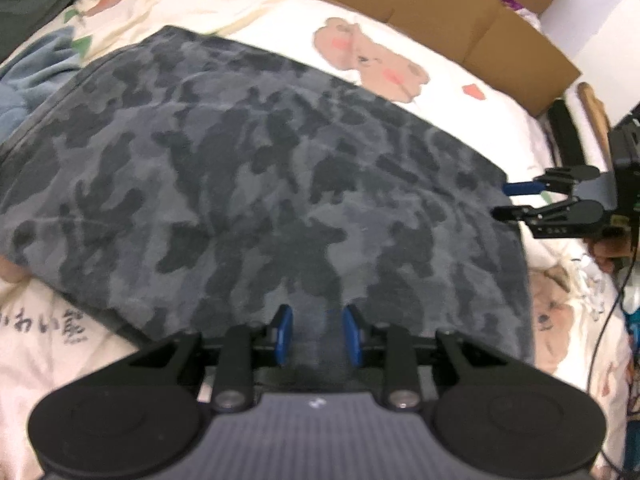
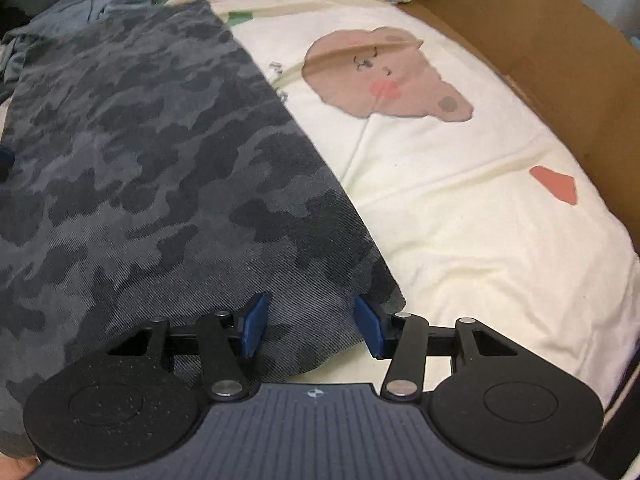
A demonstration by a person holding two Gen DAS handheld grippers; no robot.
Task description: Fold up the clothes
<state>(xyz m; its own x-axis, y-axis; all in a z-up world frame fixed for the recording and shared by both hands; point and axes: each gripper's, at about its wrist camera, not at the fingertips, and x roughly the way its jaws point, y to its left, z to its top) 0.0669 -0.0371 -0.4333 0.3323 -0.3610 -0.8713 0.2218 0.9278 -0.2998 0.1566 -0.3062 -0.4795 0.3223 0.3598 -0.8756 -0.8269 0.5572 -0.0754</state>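
A grey camouflage garment (image 1: 256, 184) lies flat on a cream bed sheet (image 1: 420, 64) printed with bears. My left gripper (image 1: 317, 334) hangs over the garment's near edge. Its blue pads stand a little apart, with cloth in the gap and no clear pinch. In the right wrist view my right gripper (image 2: 313, 326) sits over the near right corner of the garment (image 2: 160, 168). Its pads are wider apart, straddling the cloth's edge without pressing it. In the left wrist view the right gripper (image 1: 502, 201) shows at the garment's right edge.
A cardboard box (image 1: 460, 12) runs along the bed's far side. Crumpled blue-grey cloth (image 1: 36, 72) lies at the far left. A hand (image 1: 608, 252) holds the right gripper, with cables (image 1: 600, 340) hanging beside it. Bare sheet (image 2: 480, 220) spreads right of the garment.
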